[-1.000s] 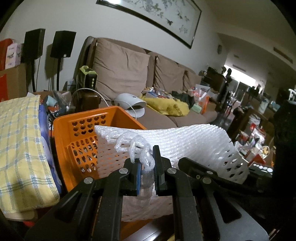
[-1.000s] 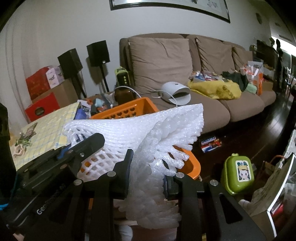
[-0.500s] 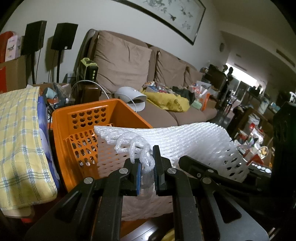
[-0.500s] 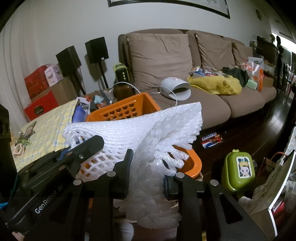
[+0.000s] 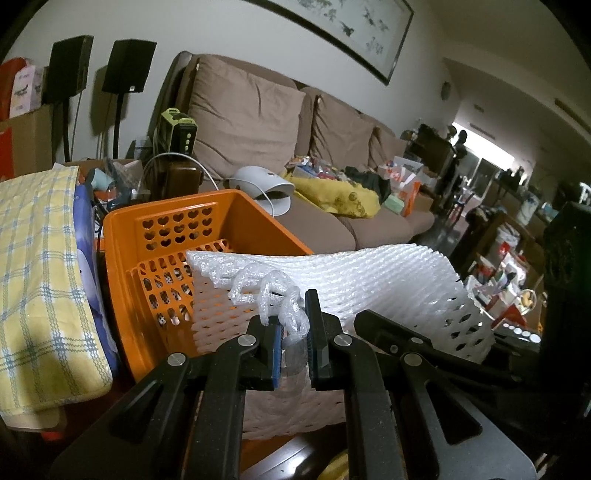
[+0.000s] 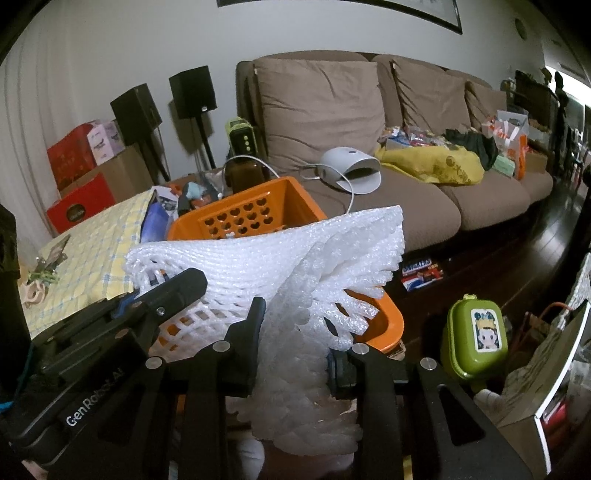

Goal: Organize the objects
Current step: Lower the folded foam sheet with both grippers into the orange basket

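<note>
White foam mesh sheet [image 5: 369,280] held over orange plastic basket [image 5: 125,266]. Left gripper [image 5: 293,345] and right gripper [image 6: 295,354] both pinch bunched edges. Very light, floppy, tear-prone; grip gathered folds, not single strands.

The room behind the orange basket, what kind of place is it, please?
Most likely a home living room, quite cluttered. A long brown sofa with back cushions stands against the wall, a framed painting hangs above it, and two black speakers stand on poles beside it.
</note>
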